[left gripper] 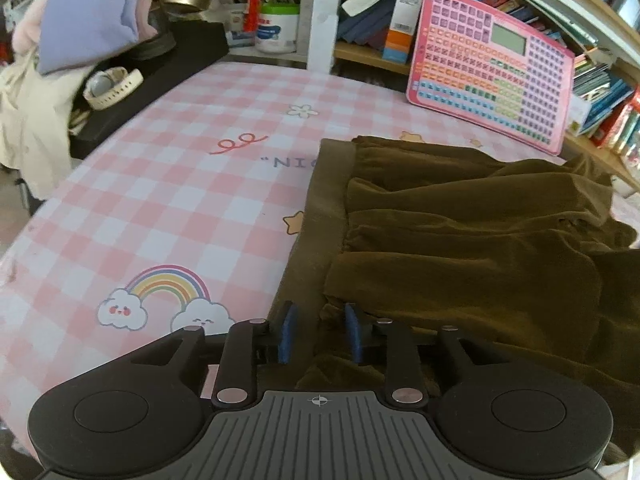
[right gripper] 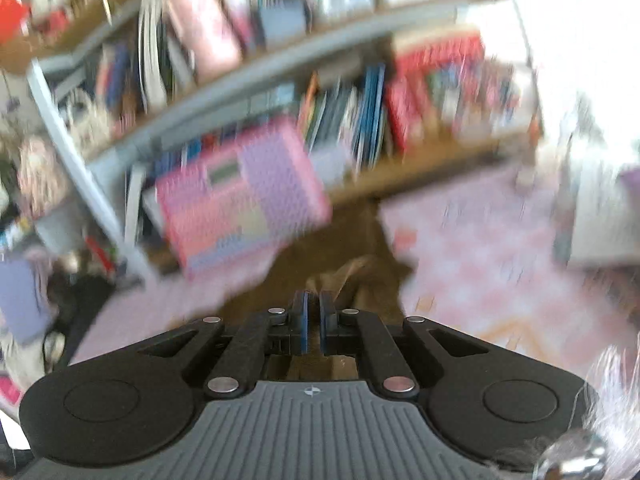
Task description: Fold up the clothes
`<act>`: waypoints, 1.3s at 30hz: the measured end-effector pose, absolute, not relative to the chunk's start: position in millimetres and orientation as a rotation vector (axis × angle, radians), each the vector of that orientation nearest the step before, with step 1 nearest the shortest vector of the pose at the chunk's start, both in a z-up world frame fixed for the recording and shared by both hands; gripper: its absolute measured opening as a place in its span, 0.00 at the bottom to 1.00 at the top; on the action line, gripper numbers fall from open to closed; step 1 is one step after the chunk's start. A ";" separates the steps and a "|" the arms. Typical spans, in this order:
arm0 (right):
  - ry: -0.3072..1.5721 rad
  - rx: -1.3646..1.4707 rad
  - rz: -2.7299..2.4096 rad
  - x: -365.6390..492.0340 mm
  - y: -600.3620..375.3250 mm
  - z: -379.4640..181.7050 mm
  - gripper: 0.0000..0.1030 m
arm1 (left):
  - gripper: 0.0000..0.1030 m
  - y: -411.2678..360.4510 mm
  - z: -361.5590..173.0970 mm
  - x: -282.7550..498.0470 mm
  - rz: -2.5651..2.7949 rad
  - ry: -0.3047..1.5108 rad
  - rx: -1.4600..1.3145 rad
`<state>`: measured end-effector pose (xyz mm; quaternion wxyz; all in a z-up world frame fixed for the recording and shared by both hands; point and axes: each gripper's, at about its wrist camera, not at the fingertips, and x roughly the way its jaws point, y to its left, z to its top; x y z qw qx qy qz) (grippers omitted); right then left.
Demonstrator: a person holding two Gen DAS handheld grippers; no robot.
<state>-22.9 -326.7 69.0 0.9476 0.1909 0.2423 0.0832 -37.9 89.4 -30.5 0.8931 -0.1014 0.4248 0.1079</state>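
A brown velvety garment [left gripper: 460,232] lies crumpled on the pink checked tablecloth [left gripper: 180,208], its waistband running along its left edge. My left gripper [left gripper: 320,330] hangs over the near end of that waistband, open, with its blue pads [left gripper: 289,332] clear of the cloth on either side. The right wrist view is blurred. There my right gripper [right gripper: 316,320] is shut, and a raised peak of the brown garment [right gripper: 352,276] stands right at its fingertips, with a brown strip pinched between the pads. The garment's far right part rises off the table in the left wrist view.
A pink toy keyboard panel [left gripper: 488,68] leans on the bookshelf [left gripper: 592,132] behind the garment. At the far left stand a black box [left gripper: 172,60] with a watch on it, jars, and folded lilac cloth [left gripper: 88,12]. The tablecloth left of the garment is bare.
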 end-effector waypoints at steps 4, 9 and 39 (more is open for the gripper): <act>0.410 0.385 0.052 -14.2 -358.8 76.7 0.05 | 0.32 78.0 -24.8 -43.4 0.248 0.886 -0.185; 0.601 0.358 -0.015 23.3 -393.1 42.1 0.16 | 0.40 66.5 -18.3 -54.5 0.274 0.883 -0.169; 0.877 0.415 -0.037 -79.0 -387.5 -14.0 0.41 | 0.48 74.7 -1.9 -81.1 0.263 0.817 -0.173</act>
